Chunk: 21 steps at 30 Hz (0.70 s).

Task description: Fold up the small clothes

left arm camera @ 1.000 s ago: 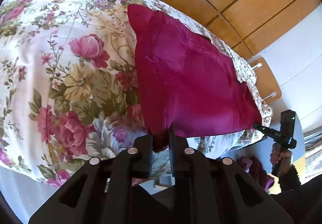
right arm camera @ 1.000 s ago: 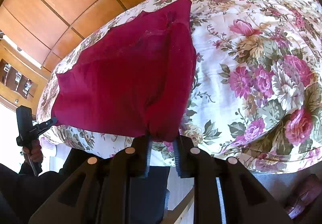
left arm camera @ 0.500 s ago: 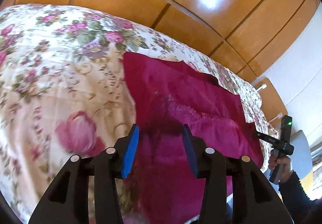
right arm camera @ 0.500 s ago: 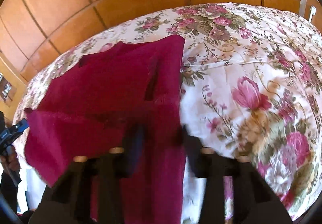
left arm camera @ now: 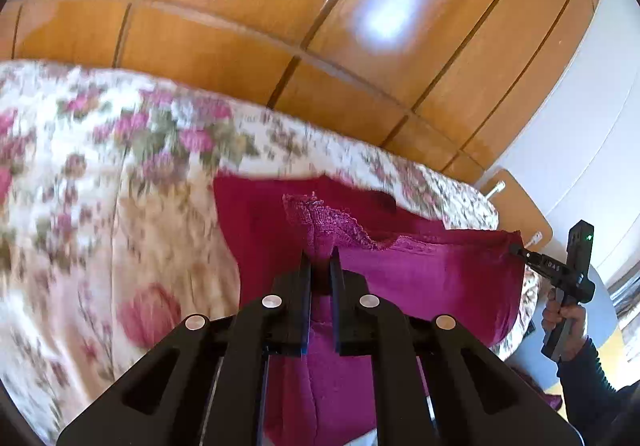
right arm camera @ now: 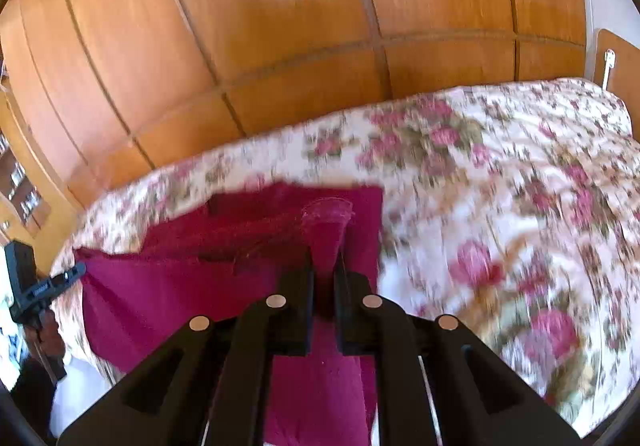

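A magenta garment lies on the floral bedspread. My left gripper is shut on its near left corner, a lacy hem bunched above the jaws. My right gripper is shut on the near right corner of the garment. Both corners are lifted and carried over the rest of the cloth, toward the far edge. Each gripper shows in the other's view: the right one at the cloth's right end, the left one at its left end.
A glossy wooden panelled wall rises behind the bed. A wooden board with white fittings stands at the right, beside a pale wall. The floral bedspread spreads wide to the right of the garment.
Both grippers have risen from the bed's near edge and moved forward with the garment's corners, folding the near half over the far half. The views are blurred by the motion.
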Motion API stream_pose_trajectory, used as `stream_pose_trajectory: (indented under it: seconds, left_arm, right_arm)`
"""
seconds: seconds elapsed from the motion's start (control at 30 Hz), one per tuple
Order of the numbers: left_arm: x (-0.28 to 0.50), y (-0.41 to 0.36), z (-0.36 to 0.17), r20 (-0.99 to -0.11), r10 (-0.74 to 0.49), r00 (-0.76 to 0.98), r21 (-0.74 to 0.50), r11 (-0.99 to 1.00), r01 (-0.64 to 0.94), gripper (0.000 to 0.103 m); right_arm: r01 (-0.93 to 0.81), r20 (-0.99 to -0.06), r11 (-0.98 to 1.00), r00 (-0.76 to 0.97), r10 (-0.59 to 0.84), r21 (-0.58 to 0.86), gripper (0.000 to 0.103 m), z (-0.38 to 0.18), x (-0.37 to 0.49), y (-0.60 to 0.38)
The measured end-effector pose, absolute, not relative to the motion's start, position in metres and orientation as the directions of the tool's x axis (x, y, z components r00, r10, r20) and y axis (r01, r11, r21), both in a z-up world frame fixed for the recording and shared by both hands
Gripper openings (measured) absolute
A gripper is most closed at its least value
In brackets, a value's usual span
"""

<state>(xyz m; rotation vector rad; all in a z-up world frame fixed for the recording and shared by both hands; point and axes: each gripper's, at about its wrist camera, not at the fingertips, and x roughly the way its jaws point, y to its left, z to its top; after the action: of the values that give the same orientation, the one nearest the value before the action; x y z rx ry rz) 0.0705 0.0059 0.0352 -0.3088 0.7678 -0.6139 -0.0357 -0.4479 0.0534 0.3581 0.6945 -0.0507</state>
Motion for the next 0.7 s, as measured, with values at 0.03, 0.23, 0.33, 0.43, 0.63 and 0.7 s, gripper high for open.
stream_pose_trajectory:
  seconds: [0.03, 0.23, 0.33, 0.43, 0.63, 0.7]
  left_arm:
    - [0.077, 0.004, 0.039, -0.555, -0.606, 0.57, -0.457, 0.795, 0.4, 0.007]
    - [0.151, -0.016, 0.037, -0.611, -0.519, 0.599, -0.41, 0.854, 0.321, 0.007]
    - [0.189, -0.026, 0.017, -0.676, -0.462, 0.574, -0.381, 0.886, 0.264, 0.007]
    - [0.215, -0.033, -0.007, -0.733, -0.401, 0.55, -0.34, 0.916, 0.215, 0.007]
    - [0.242, -0.044, -0.054, -0.825, -0.315, 0.469, -0.269, 0.949, 0.165, 0.008]
    - [0.239, -0.043, -0.049, -0.823, -0.306, 0.479, -0.256, 0.952, 0.169, 0.01]
  right_arm:
    - [0.171, -0.631, 0.937, 0.773, 0.064, 0.305, 0.007, 0.054, -0.025, -0.451]
    - [0.251, -0.666, 0.907, 0.745, 0.043, 0.339, 0.007, 0.034, 0.068, -0.478]
    - [0.291, -0.718, 0.906, 0.696, 0.02, 0.308, 0.007, 0.005, 0.105, -0.482]
    - [0.326, -0.778, 0.911, 0.628, -0.009, 0.253, 0.007, -0.032, 0.132, -0.483]
    - [0.349, -0.818, 0.908, 0.574, -0.011, 0.233, 0.013, -0.072, 0.142, -0.492]
    - [0.341, -0.815, 0.912, 0.579, -0.011, 0.23, 0.034, -0.064, 0.135, -0.494]
